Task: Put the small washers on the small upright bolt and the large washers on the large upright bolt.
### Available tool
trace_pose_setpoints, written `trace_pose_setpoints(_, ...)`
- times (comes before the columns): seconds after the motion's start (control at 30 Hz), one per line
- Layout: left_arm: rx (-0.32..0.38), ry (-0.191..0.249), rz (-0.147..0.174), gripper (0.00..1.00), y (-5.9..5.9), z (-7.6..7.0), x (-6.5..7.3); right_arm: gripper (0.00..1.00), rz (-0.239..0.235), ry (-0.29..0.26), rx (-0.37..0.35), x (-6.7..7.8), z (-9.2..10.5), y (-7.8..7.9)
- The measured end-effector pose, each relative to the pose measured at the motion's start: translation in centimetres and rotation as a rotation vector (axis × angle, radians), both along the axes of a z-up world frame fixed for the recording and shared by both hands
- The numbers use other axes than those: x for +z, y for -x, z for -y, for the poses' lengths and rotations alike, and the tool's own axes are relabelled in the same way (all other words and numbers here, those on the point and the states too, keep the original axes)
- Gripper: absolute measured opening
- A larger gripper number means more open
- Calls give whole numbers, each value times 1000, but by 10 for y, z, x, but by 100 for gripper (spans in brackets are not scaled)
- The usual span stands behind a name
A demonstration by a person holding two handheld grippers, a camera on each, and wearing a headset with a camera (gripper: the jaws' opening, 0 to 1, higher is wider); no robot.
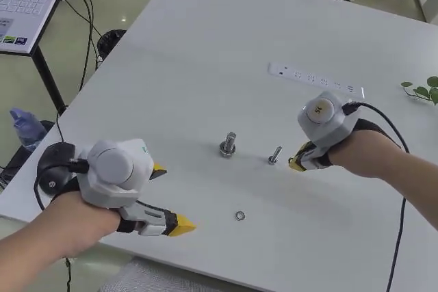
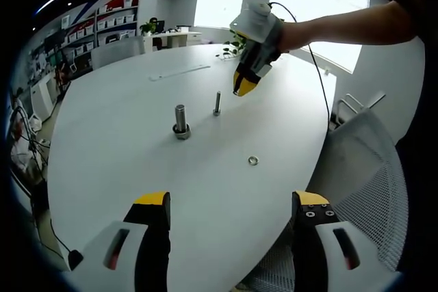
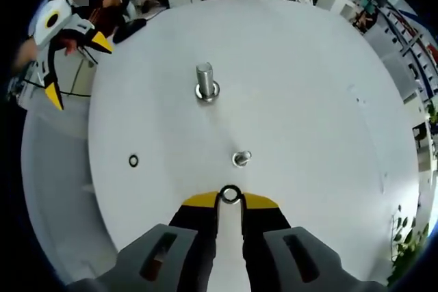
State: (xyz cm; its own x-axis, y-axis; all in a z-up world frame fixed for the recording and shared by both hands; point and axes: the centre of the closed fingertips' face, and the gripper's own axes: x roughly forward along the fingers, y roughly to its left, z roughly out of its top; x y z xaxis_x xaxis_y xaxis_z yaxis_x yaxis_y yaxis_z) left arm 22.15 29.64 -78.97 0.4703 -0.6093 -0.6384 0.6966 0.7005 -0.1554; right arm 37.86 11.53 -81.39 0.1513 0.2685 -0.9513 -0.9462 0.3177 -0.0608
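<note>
The right gripper (image 3: 230, 200) pinches a washer (image 3: 230, 193) in its jaw tips, just short of the small bolt (image 3: 241, 158), likely to thread it on. The left gripper (image 2: 231, 202) idles, jaws wide, near a loose washer (image 2: 252, 161) on the worktop (image 2: 116, 135).

**Head view:** high over the near edge of the table (image 1: 205, 66), facing forward and down, at mid range.
**Left gripper view:** low at the near left, facing right and far, well back from the bolts.
**Right gripper view:** from the right, facing left, close on the small bolt (image 3: 241, 158) just past the pinched washer (image 3: 230, 194).
**Shared by all three:** large bolt (image 1: 228, 145), small bolt, loose washer (image 1: 239, 216).
**Each gripper view takes in the opposite gripper:** right gripper (image 2: 244, 85), left gripper (image 3: 76, 73).
</note>
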Motion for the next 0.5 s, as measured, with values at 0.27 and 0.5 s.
trace_pose_setpoints(0.27, 7, -1, 5, 73, -3, 0, 0, 13, 12, -19, -6, 12, -6, -5)
trace_pose_setpoints(0.5, 11, 2, 3, 75, -3, 0, -1, 13, 16, -28, 1, 14, -12, -14)
